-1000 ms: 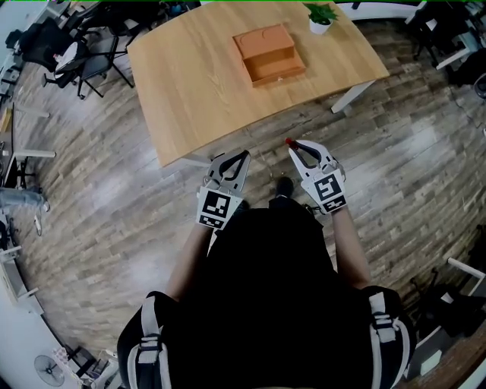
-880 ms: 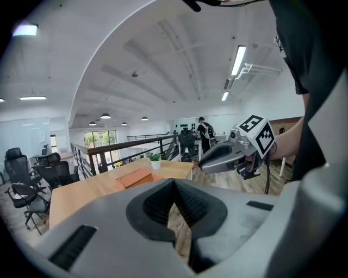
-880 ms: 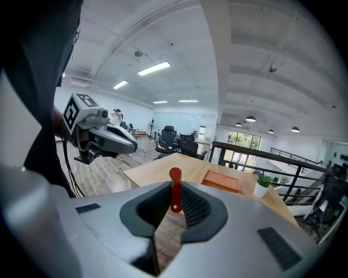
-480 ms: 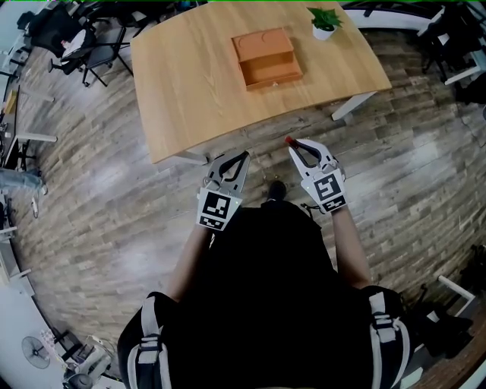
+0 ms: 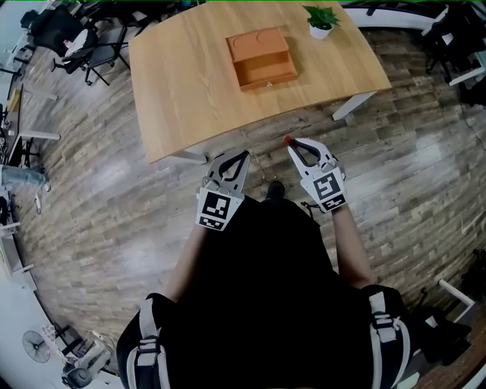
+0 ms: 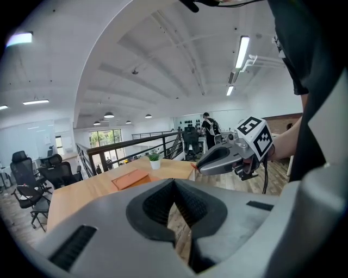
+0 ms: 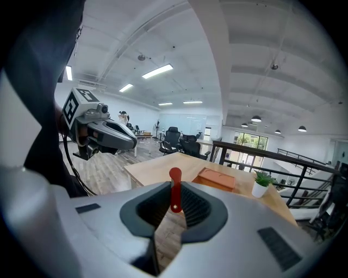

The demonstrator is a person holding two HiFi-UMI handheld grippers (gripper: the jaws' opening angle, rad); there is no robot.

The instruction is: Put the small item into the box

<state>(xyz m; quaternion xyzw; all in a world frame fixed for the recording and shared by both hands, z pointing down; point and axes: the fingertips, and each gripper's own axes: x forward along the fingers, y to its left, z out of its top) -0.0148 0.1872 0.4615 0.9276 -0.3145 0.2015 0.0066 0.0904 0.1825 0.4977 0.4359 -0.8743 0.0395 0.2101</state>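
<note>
Finding: right gripper (image 7: 173, 210) pinches small red item (image 7: 174, 187) by its lower end; judged light, stiff, slip-prone. Also: left gripper (image 6: 174, 183) closed, empty.

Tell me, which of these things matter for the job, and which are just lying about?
For the job: small red item, clamped in the right hand-held gripper; orange box on the table.
Lying about: potted plant; office chairs.

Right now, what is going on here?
A person stands on the floor short of the wooden table, a tool in each hand. The right tool is shut on a small red item; the left tool is shut with nothing in it. The orange box sits on the table, near a potted plant, apart from both tools.
</note>
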